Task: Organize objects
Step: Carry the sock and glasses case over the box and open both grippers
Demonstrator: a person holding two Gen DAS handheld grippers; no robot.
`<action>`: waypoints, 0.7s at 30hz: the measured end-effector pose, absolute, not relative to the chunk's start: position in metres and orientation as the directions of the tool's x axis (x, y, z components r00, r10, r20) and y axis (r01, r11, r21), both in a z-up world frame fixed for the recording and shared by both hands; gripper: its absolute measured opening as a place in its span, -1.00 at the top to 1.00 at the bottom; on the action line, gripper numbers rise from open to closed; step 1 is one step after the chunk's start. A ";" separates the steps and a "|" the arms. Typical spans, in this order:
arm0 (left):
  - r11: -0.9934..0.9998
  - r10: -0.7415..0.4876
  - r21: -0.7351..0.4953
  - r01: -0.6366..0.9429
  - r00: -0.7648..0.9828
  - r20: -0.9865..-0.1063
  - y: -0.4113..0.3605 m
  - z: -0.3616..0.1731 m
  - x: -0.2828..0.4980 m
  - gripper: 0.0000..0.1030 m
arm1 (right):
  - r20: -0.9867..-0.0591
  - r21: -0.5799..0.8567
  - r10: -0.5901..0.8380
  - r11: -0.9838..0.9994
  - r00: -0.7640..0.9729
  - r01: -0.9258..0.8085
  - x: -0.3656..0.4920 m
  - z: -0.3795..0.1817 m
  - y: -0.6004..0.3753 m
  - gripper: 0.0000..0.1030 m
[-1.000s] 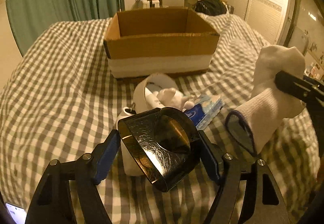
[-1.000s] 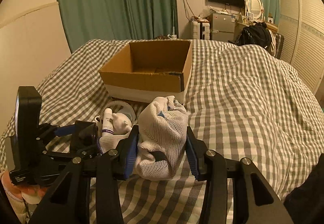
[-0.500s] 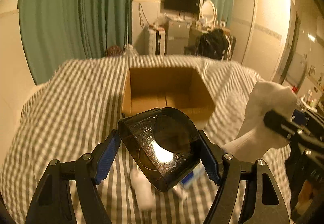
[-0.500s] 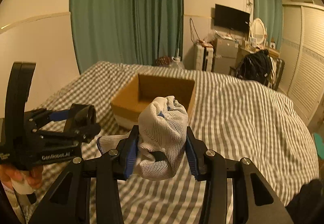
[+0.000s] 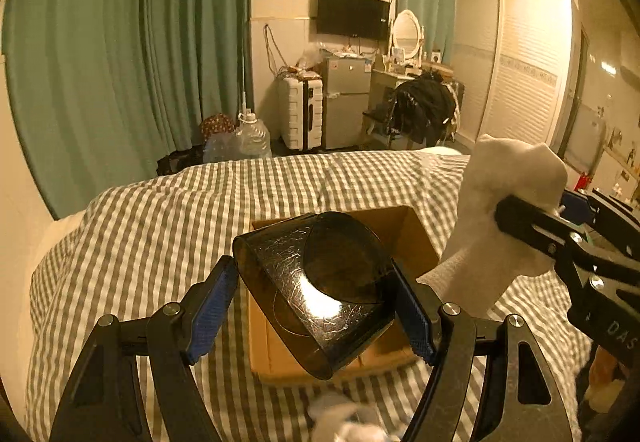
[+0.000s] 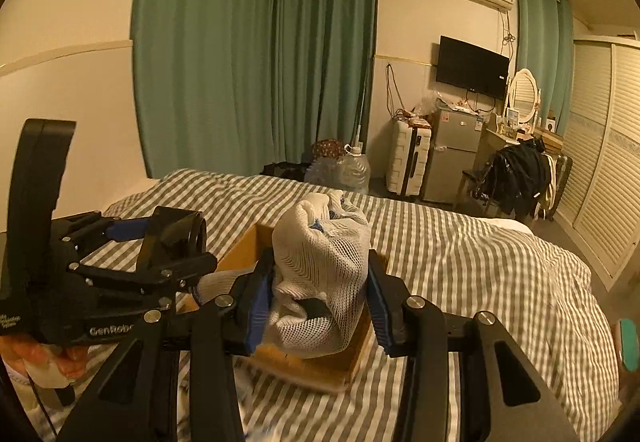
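Cardboard box: open-topped, resting on the checked bedspread; landmark for every place below.
Step in hand: carrying two items to the box at once, by the look of it; both held in the air, neither let go yet.
Left gripper: jaws pressed against both sides of a dark, scratched, glossy cup, tilted with its closed base toward the camera.
Cup position: in front of the box's near wall in the left wrist view, hiding most of the opening; whether already over the opening or short of it, cannot tell.
Right gripper: blue-padded jaws pinching a white mesh sock, bunched into a lump, cuff end drooping.
Sock position: above the box's near edge in the right wrist view; to the right of the box in the left wrist view, hanging limp.
Next move, as a judgement: bring each item squarely over the opening, lower inside the walls, then spread the jaws; probably one side first, to keep the grippers from colliding over so narrow a box.
Handling: cup rigid and slick, likely to slip or roll on release; sock soft, likely to snag on a pad.
Near the box: pale blurred items on the bedspread on the camera side, too blurred to name.
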State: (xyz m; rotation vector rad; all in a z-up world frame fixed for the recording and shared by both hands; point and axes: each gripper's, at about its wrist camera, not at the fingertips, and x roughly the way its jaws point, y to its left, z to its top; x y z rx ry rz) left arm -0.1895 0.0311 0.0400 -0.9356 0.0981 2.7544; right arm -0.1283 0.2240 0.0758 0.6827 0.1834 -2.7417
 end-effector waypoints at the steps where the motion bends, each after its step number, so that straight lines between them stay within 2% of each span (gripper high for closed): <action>1: -0.971 0.195 -0.010 -0.240 -0.766 -0.613 0.031 0.036 -0.199 -0.50 | -0.480 -0.044 -0.266 -0.944 -0.836 0.326 -0.141 0.074 0.223 0.18; 12: -0.953 0.210 0.005 -0.304 -0.670 -0.712 0.055 -0.038 -0.275 -0.50 | -0.599 -0.005 -0.247 -0.950 -0.762 0.312 -0.256 -0.003 0.217 0.20; 17: -0.949 0.209 0.011 -0.314 -0.657 -0.724 0.059 -0.052 -0.280 -0.52 | -0.635 0.014 -0.248 -0.951 -0.732 0.310 -0.259 -0.031 0.227 0.20; 21: -0.951 0.227 -0.023 -0.308 -0.647 -0.728 0.054 -0.048 -0.270 -0.62 | -0.646 0.045 -0.257 -0.953 -0.719 0.301 -0.259 -0.032 0.235 0.09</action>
